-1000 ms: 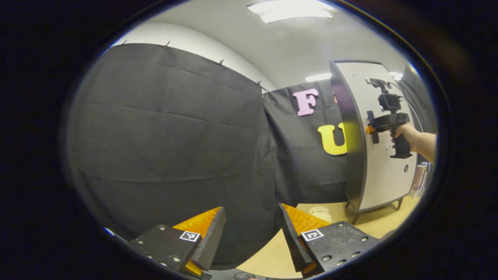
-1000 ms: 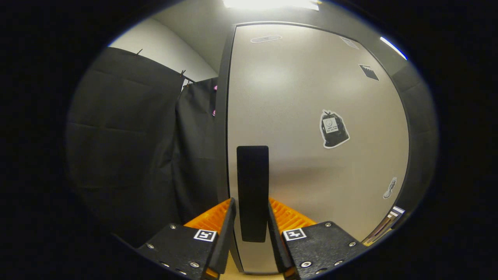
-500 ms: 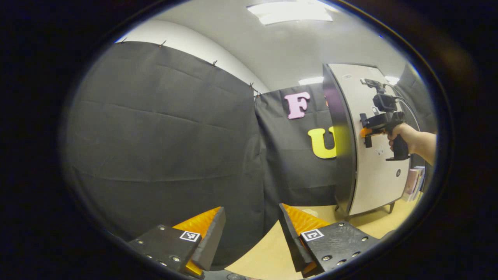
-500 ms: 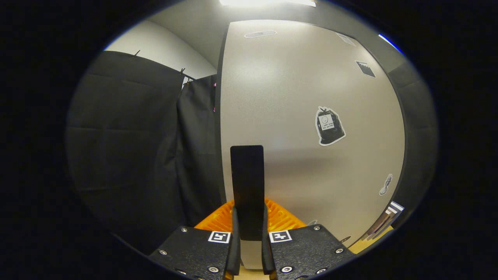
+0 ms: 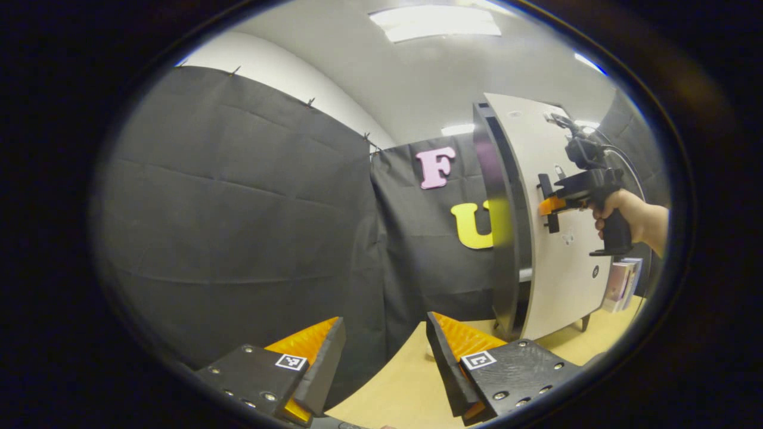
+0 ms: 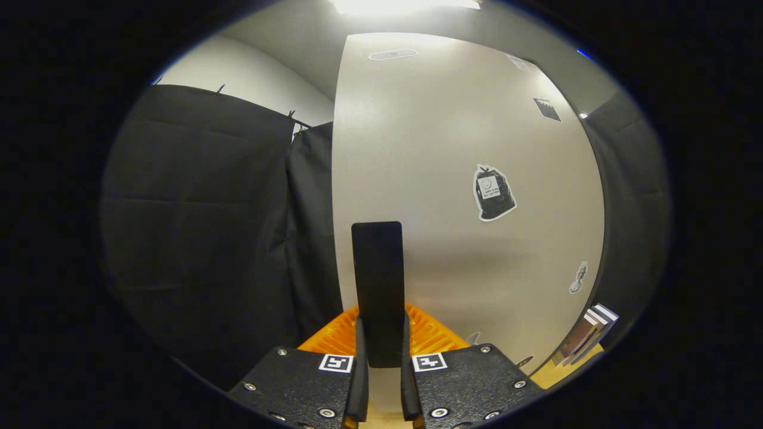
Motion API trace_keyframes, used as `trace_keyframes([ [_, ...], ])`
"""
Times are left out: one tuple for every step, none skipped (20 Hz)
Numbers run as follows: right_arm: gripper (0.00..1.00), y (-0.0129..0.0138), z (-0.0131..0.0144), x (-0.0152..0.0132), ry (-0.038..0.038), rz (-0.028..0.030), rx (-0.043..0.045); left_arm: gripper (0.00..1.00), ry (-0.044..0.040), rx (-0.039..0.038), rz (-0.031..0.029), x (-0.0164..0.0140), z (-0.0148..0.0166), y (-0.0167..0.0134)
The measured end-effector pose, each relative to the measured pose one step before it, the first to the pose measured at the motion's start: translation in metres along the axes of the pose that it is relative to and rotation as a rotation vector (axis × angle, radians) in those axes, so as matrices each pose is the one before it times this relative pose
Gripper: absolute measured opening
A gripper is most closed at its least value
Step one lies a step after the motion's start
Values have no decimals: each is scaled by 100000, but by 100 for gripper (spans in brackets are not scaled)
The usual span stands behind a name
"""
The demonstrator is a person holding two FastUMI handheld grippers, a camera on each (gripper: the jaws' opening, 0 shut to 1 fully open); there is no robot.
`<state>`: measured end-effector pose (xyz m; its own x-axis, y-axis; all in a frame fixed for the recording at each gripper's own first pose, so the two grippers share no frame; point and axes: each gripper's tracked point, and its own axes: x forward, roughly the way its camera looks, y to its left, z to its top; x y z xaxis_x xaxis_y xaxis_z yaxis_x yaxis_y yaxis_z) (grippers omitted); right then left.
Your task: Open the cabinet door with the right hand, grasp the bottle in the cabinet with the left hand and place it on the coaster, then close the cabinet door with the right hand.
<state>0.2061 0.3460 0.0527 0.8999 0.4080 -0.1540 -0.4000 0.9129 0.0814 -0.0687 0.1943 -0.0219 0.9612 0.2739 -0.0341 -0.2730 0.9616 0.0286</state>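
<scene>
We hold the right gripper (image 6: 380, 357) clamped on the black door handle (image 6: 377, 286) of the cabinet door (image 6: 453, 149), standing slightly ajar. Our left gripper (image 5: 384, 351) gapes wide, empty, above the table (image 5: 405, 387).

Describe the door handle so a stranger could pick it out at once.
Find the tall pale cabinet door. Near its left edge, low down, stands the handle, clamped by the right gripper. It is a plain dark upright bar, unlike the small stickers beside it.
</scene>
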Motion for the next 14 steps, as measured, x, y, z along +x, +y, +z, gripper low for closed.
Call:
trace_keyframes([
  [22, 14, 32, -306, 2, 498, -175, 82, -460, 115, -774, 72, 246, -622],
  [22, -32, -36, -262, 54, 580, -18, 82, -489, 126, -831, -128, 109, -543],
  [22, -28, 27, -277, 228, 576, 203, 82, -532, 24, -678, 57, 203, -525],
  [22, 26, 36, -302, 0, 704, 136, 82, -364, -83, -696, -25, 177, -543],
  [20, 16, 9, -438, -57, 758, -21, 78, -94, -134, -660, -60, 55, -426],
  [22, -114, 9, -182, -235, 569, -42, 78, -126, -134, -582, -125, 35, -406],
  [22, -63, 38, -371, -232, 540, -85, 82, -5, -142, -618, -46, 159, -455],
  [22, -53, -37, -49, -131, 459, -67, 82, -30, -160, -730, 143, 88, -477],
  [22, -53, -10, -83, -42, 409, 63, 82, -14, -117, -727, 120, 73, -267],
  [22, -140, -39, -255, 81, 475, 94, 82, -17, -33, -826, 107, -92, -441],
  [22, -45, 2, -301, 150, 572, -39, 82, -21, 9, -839, 121, 106, -654],
  [22, -46, 90, -470, 62, 894, 118, 78, -20, 42, -840, -124, 118, -803],
  [22, -18, 50, -237, 64, 800, 222, 78, -58, -13, -902, 56, 149, -658],
  [22, -2, -34, -166, -7, 843, 214, 82, -92, 29, -886, 53, 8, -647],
])
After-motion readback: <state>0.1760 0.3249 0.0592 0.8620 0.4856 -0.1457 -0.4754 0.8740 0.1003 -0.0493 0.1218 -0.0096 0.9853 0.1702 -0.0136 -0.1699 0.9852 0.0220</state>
